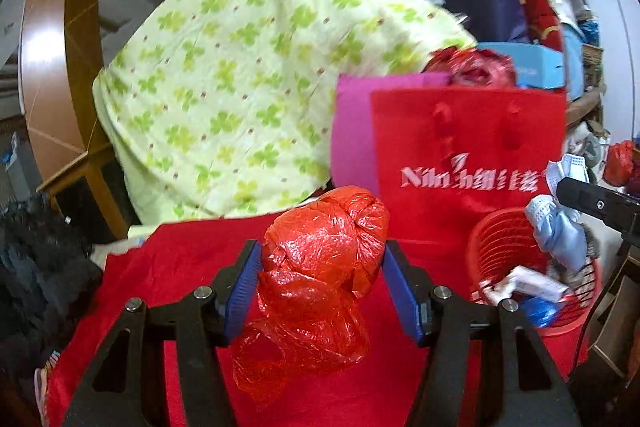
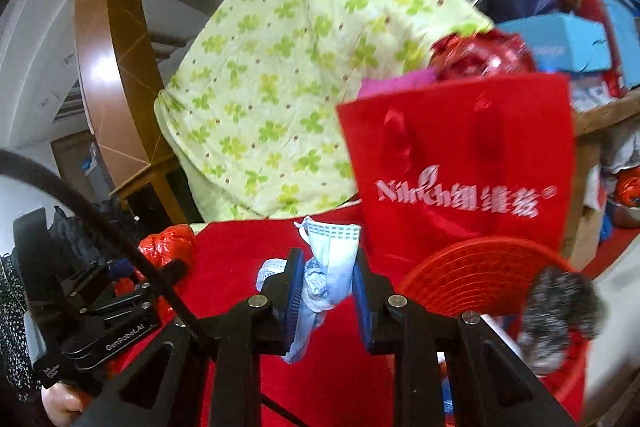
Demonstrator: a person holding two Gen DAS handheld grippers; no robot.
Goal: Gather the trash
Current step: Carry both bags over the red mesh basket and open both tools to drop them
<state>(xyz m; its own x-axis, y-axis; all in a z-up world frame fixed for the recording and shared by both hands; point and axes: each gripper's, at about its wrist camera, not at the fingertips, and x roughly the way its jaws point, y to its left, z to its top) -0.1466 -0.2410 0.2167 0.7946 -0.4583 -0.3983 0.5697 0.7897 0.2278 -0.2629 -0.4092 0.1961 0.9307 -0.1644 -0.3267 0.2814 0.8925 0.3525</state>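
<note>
left gripper (image 1: pixel 322 287) clamped on red plastic bag (image 1: pixel 320 267), right gripper (image 2: pixel 326 297) pinching blue face mask (image 2: pixel 326 267), both side by side

The red basket (image 2: pixel 480 275) is cut by the lower right edge of the right wrist view, and a blurred grey fuzzy lump (image 2: pixel 560 311) on its rim hides what lies inside. Behind the red paper bag (image 1: pixel 468 147), only the top of a shiny crumpled red thing (image 1: pixel 472 67) shows. The clutter (image 1: pixel 552 7) beyond is smeared, perhaps boxes and bags.
</note>
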